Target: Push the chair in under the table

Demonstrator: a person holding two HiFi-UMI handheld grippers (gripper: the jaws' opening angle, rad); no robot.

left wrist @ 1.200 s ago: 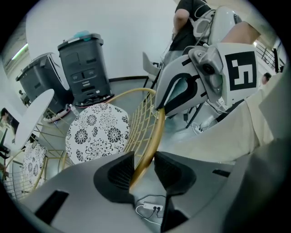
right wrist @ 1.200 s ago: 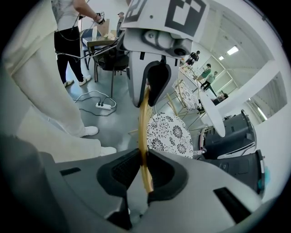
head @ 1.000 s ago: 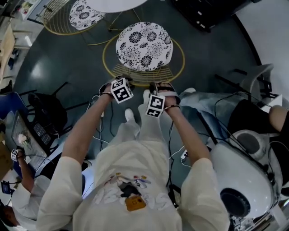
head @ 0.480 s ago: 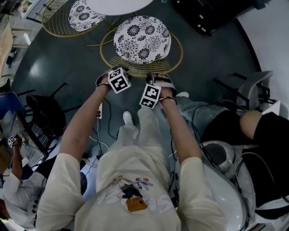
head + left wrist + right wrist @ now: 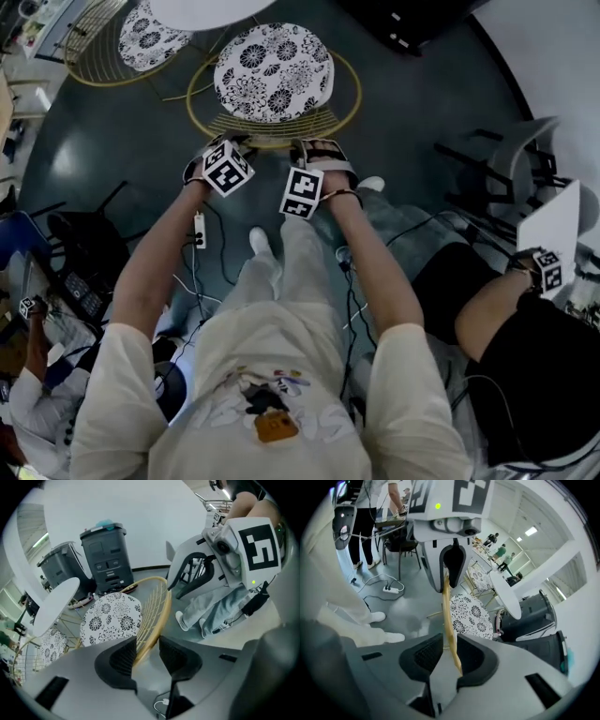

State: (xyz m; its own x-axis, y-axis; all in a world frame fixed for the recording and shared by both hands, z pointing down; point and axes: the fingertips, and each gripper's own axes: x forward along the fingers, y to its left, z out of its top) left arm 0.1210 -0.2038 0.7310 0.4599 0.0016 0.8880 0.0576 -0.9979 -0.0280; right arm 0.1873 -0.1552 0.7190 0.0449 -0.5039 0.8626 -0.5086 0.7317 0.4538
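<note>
The chair (image 5: 272, 80), standing just near of the white table (image 5: 211, 9), had its gold back rim between the slightly parted jaws of the left gripper (image 5: 234, 143) and the right gripper (image 5: 317, 148), whose jaws had just been opening, both arms outstretched over dark grey floor (image 5: 112, 141).

This looks like a lab or work room: cables (image 5: 352, 281) and a power strip (image 5: 199, 230) lie on the grey floor (image 5: 112, 159), and big bins (image 5: 105, 555) stand by the wall (image 5: 140, 517).

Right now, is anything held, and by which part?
The chair, by its gold back rim, loosely inside the left tool and the right tool, whose jaws have just been opening.
</note>
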